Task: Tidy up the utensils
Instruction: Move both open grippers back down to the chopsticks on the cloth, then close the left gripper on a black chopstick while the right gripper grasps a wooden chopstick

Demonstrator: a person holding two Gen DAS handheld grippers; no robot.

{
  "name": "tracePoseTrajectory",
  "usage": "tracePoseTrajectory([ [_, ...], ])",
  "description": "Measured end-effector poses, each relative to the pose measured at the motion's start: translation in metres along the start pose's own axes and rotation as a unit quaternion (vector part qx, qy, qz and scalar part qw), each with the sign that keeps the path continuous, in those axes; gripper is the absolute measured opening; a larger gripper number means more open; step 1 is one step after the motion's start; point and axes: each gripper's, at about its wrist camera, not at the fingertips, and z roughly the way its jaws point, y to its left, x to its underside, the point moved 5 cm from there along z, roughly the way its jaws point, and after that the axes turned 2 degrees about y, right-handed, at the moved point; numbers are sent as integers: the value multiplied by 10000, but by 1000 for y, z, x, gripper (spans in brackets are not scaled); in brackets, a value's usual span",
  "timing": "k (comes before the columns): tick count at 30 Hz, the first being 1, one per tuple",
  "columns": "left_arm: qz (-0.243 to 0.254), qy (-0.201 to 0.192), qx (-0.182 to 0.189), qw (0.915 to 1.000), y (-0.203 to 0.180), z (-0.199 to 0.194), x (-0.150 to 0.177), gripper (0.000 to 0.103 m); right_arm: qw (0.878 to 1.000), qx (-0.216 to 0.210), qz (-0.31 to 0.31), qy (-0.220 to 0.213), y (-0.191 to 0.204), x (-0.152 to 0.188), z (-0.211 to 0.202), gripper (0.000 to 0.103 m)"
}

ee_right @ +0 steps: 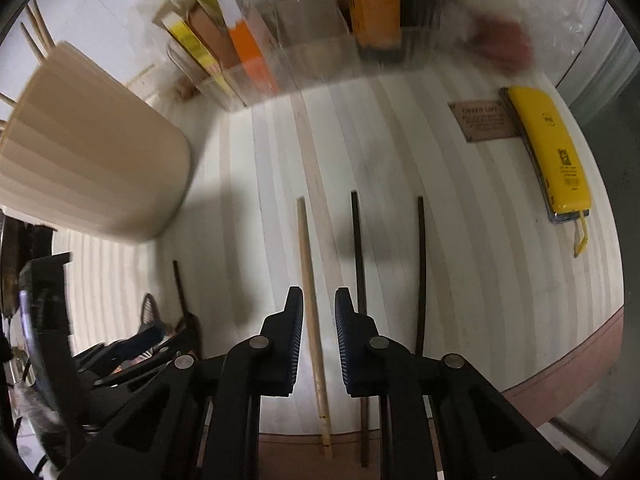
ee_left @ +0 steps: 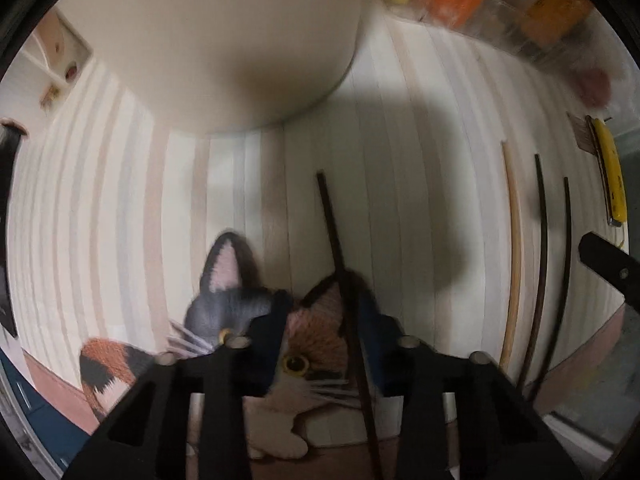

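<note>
Chopsticks lined up lengthwise, both grippers right over them

The right gripper (ee_right: pixel 318 312) sat narrow around the light wooden chopstick (ee_right: pixel 310 280), pads not quite touching it. The left gripper (ee_left: pixel 324 316) looked pinched on a dark chopstick (ee_left: pixel 340 272) over the cat mat (ee_left: pixel 240 304), which ran straight ahead toward the beige holder (ee_left: pixel 240 40).

The mat (ee_right: pixel 460 248) has pale white and cream stripes. One chopstick (ee_right: pixel 314 320) is light wood, two (ee_right: pixel 358 248) are black. The cup (ee_right: pixel 92 160) is beige. The case (ee_right: pixel 548 148) is yellow.
</note>
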Motion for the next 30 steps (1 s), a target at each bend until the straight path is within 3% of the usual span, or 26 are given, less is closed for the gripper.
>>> tracePoseTrajectory([
  [1,76,9,3,10000,-2,0,0,4,10000,6,-1,30,0,-1,2,18],
  [8,304,-179,-625,9974,32,-5,1,3,9982,124,-304,502,13,1,33,19],
  [13,51,-153,-599,9981,53,-6,6,3,9942,457,-575,780,24,4,60,18],
  [14,17,-159,-592,9981,54,-6,7,3,9939,543,-672,680,28,4,59,16],
  [15,-26,-166,-585,9981,55,-6,8,3,9931,568,-746,704,35,6,61,7],
  [23,-156,-132,-451,9988,67,-5,13,5,9883,470,-1058,991,66,40,64,7],
  [30,-4,75,-311,9995,70,1,24,6,9842,588,-1147,1215,76,37,70,8],
])
